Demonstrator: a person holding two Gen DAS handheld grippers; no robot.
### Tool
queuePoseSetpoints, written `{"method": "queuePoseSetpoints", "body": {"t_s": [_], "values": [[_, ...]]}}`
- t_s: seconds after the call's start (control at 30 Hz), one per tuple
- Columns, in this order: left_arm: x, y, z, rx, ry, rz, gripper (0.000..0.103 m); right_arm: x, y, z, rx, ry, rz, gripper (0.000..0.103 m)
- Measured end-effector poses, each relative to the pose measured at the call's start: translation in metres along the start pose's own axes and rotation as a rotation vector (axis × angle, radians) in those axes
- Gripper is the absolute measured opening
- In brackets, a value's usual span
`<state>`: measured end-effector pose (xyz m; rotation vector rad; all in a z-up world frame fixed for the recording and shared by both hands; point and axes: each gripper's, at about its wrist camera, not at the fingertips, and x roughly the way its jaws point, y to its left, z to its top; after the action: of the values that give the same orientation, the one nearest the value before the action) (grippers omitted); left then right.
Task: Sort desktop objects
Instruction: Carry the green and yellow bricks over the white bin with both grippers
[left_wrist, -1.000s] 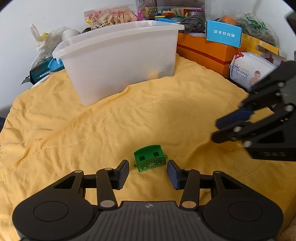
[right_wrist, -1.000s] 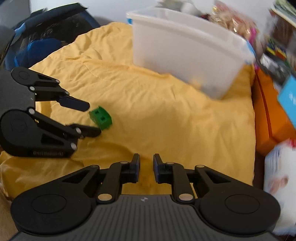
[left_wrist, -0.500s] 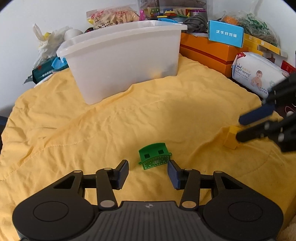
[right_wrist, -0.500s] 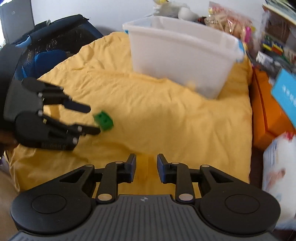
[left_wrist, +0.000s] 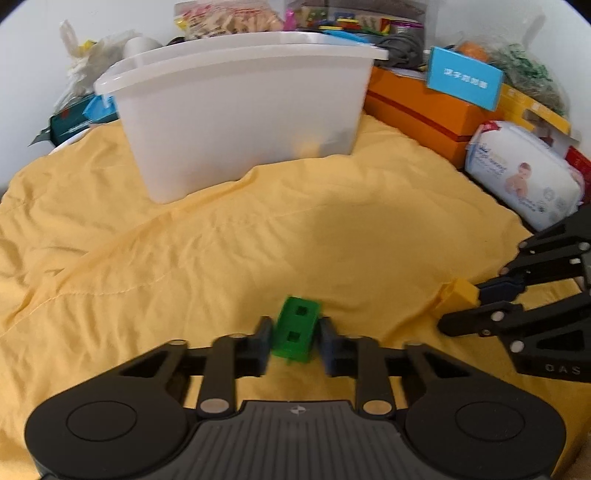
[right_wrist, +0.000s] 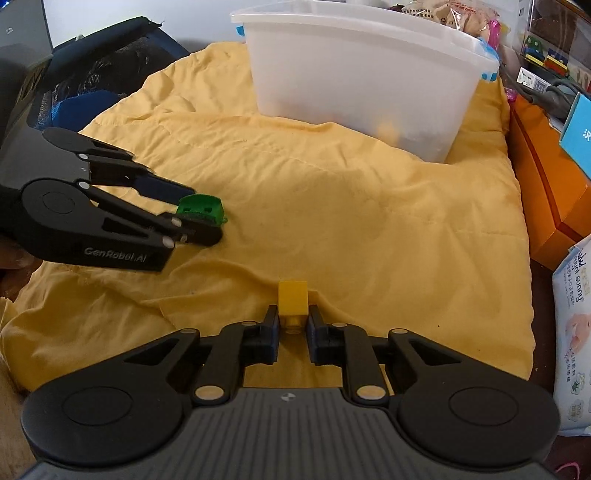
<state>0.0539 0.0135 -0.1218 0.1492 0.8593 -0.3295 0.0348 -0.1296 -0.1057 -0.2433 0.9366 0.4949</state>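
A small green toy block (left_wrist: 296, 328) sits between the fingers of my left gripper (left_wrist: 294, 341), which is shut on it just above the yellow cloth (left_wrist: 258, 240); it also shows in the right wrist view (right_wrist: 201, 208). A small yellow block (right_wrist: 293, 301) sits between the fingers of my right gripper (right_wrist: 291, 326), which is shut on it; the left wrist view shows it too (left_wrist: 458, 293). A white plastic bin (left_wrist: 240, 107) stands at the back of the cloth.
An orange box (left_wrist: 417, 110) with a blue card (left_wrist: 463, 77) stands right of the bin. A wet-wipes pack (left_wrist: 524, 173) lies at the right edge. Bags and toys pile up behind the bin. A dark bag (right_wrist: 92, 77) lies beyond the cloth's left side.
My left gripper moved forward and closed on the green block. My right gripper moved to the yellow block and closed on it.
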Motion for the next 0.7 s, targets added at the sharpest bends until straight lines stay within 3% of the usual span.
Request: {"method": "queuePoseSetpoints", "body": {"t_s": [0.13, 0.33, 0.5, 0.57, 0.7], "values": [[-0.015, -0.006, 0.004, 0.051, -0.031, -0.009, 0.024, -0.007, -0.002, 0.003, 0.024, -0.011, -0.006, 0.017], [-0.061, -0.008, 0.038, 0.110, -0.177, 0.004, 0.024, -0.034, -0.011, 0.029, 0.013, -0.108, -0.051, 0.017], [-0.086, 0.001, 0.093, 0.158, -0.338, 0.085, 0.024, -0.060, -0.026, 0.069, 0.003, -0.229, -0.096, 0.017], [-0.091, 0.012, 0.121, 0.130, -0.397, 0.096, 0.024, -0.068, -0.033, 0.090, 0.002, -0.288, -0.107, 0.017], [-0.089, 0.028, 0.161, 0.108, -0.450, 0.121, 0.024, -0.074, -0.046, 0.129, 0.003, -0.369, -0.125, 0.017]]}}
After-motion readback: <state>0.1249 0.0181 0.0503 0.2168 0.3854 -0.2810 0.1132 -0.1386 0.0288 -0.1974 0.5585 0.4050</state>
